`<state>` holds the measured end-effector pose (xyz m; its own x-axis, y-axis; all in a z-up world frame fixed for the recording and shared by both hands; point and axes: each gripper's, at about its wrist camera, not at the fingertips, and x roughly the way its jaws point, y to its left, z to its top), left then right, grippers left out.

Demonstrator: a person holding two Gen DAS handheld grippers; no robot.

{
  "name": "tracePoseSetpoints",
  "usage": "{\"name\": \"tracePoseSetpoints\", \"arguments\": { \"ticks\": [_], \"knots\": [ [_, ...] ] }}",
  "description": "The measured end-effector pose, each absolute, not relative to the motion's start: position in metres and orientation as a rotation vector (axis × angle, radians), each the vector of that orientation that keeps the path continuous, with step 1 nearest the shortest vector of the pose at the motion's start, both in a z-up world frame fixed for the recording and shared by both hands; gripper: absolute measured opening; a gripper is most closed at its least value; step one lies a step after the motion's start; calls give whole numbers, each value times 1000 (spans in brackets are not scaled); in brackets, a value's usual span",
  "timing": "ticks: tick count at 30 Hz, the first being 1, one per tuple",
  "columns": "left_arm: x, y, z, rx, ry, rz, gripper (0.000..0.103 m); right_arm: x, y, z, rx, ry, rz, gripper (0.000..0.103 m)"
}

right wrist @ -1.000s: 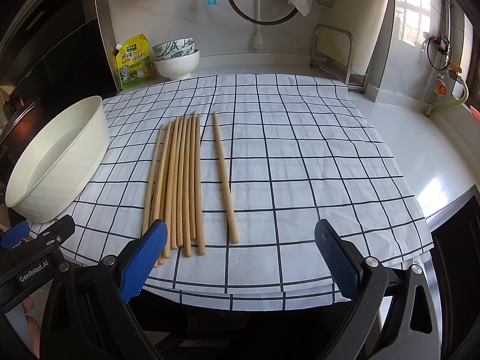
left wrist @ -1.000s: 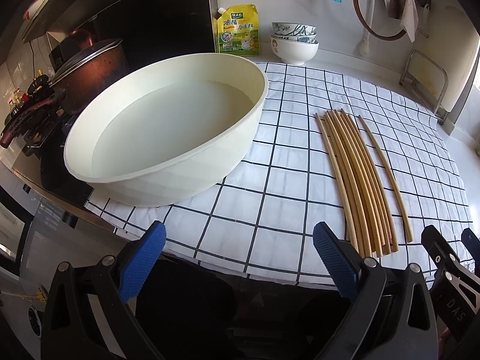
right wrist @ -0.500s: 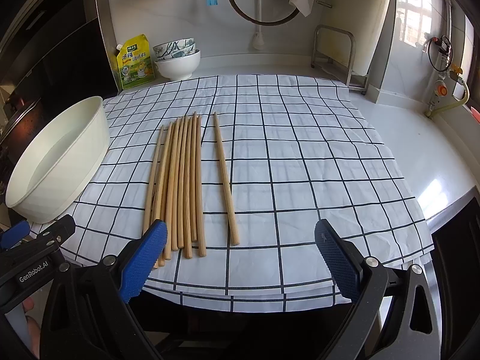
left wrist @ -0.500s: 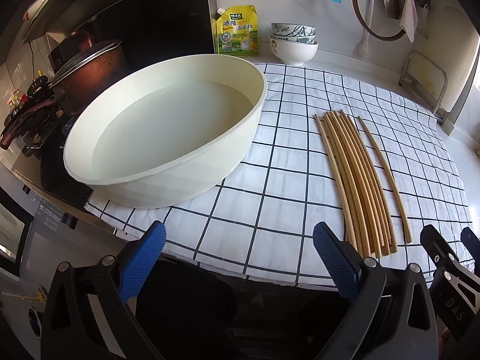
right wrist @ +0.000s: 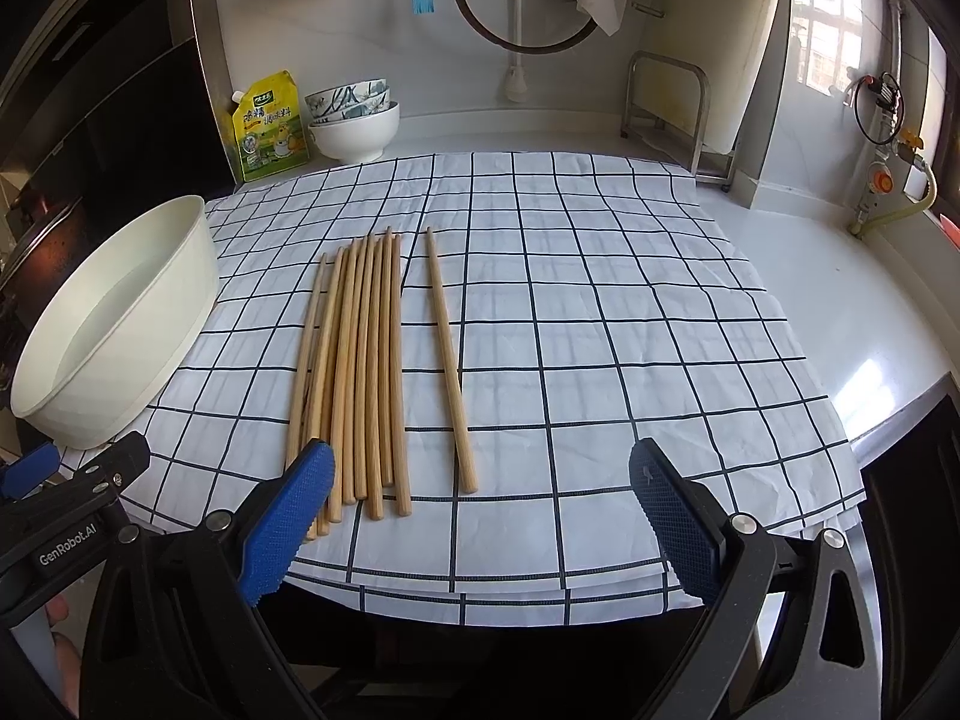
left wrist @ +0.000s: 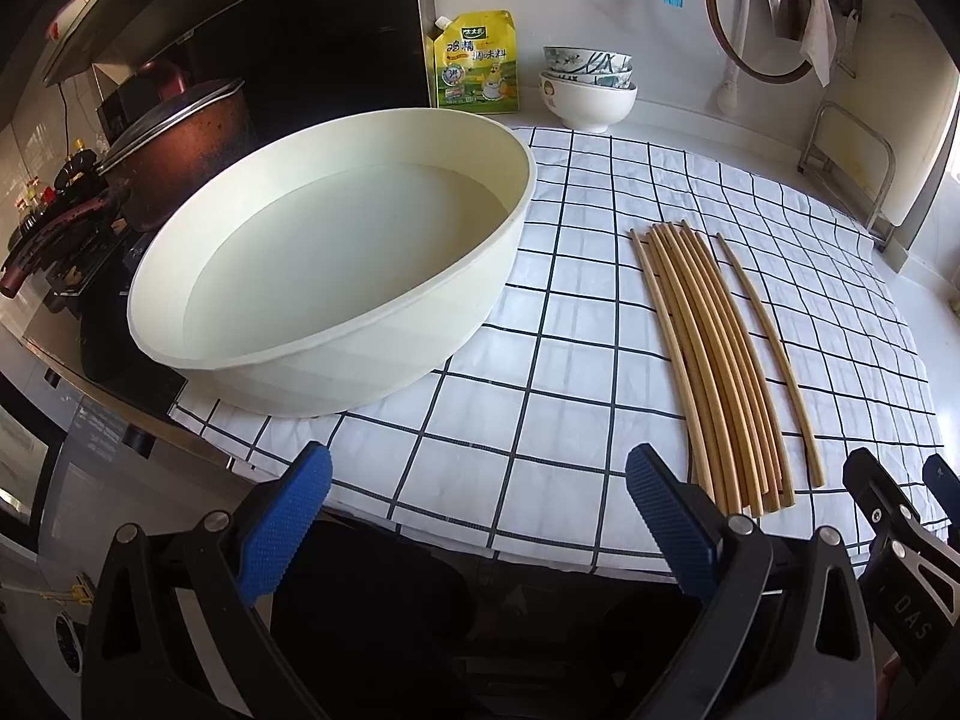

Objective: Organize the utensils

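The chopsticks (right wrist: 360, 372) are lying bundled on the checked cloth (right wrist: 600, 312), right of the basin (right wrist: 114, 324), long axes pointing away from the right gripper (right wrist: 480, 516). It is sitting nearer, gaping wide and empty; the left gripper (left wrist: 480, 516) is likewise spread, holding nothing.

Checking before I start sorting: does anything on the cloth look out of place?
One chopstick lies apart, right of the bundle of chopsticks, angled slightly away from it. Nothing looks spilled or damaged.

Countertop (right wrist: 840, 300): carried checked cloth (right wrist: 600, 300), seasoning pouch (right wrist: 270, 126), stacked bowls (right wrist: 354, 120); cloth bore basin (right wrist: 120, 324), chopsticks (right wrist: 366, 360).
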<state>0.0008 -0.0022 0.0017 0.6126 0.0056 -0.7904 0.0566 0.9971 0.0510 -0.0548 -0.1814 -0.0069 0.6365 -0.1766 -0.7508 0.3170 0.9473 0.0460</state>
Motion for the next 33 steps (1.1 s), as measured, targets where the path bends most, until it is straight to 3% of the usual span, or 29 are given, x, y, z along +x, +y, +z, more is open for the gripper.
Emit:
{"name": "tracePoseSetpoints", "arguments": {
  "ticks": [33],
  "knots": [
    [12,-30,6,72,889,-111,97,-50,-222,-2,179,821,-260,94]
  ]
}}
